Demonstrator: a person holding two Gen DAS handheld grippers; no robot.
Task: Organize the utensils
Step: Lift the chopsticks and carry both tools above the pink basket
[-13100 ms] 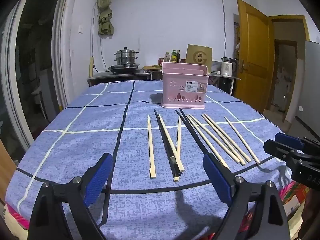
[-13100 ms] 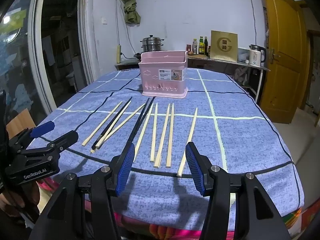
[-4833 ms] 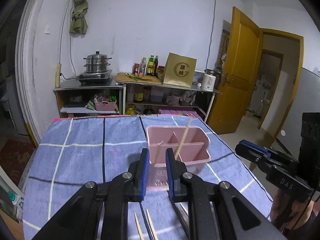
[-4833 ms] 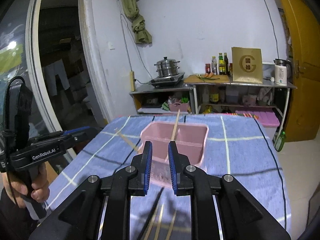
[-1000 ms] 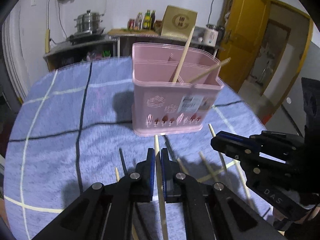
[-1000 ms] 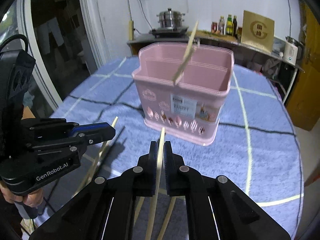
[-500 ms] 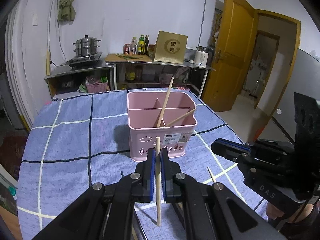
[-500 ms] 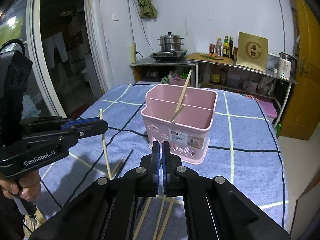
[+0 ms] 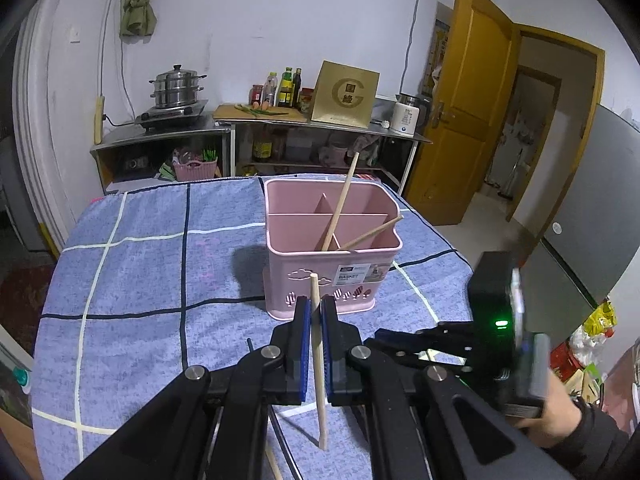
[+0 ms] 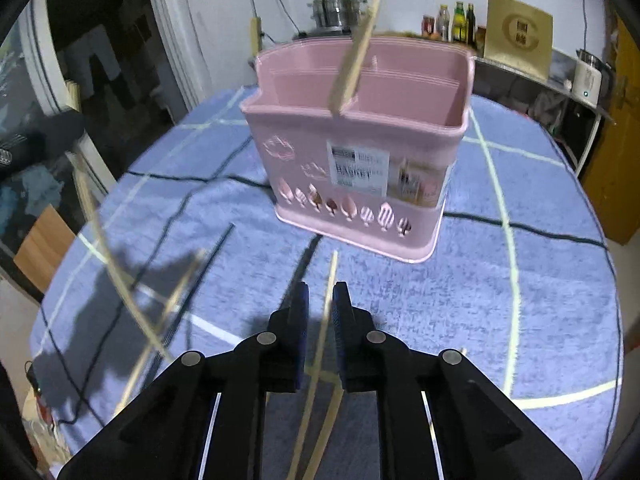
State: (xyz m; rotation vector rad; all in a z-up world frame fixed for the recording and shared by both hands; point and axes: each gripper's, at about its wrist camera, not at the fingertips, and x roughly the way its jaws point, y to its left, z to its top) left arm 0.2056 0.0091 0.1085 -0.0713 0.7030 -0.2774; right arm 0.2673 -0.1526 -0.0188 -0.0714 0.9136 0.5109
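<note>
Left tongs [image 9: 314, 354] clamp a chopstick [image 9: 318, 360] bound for the pink basket [image 9: 332, 256]; right tongs [image 10: 321, 332], jaws opening, straddle another chopstick [image 10: 326, 320] lying on the counter [image 10: 500, 300].

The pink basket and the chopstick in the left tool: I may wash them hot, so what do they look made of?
Pink basket: likely moulded plastic, smooth and matte, with cut-out shapes and a printed label. Chopstick: pale, unvarnished-looking wood or bamboo; the pictures cannot settle which.
</note>
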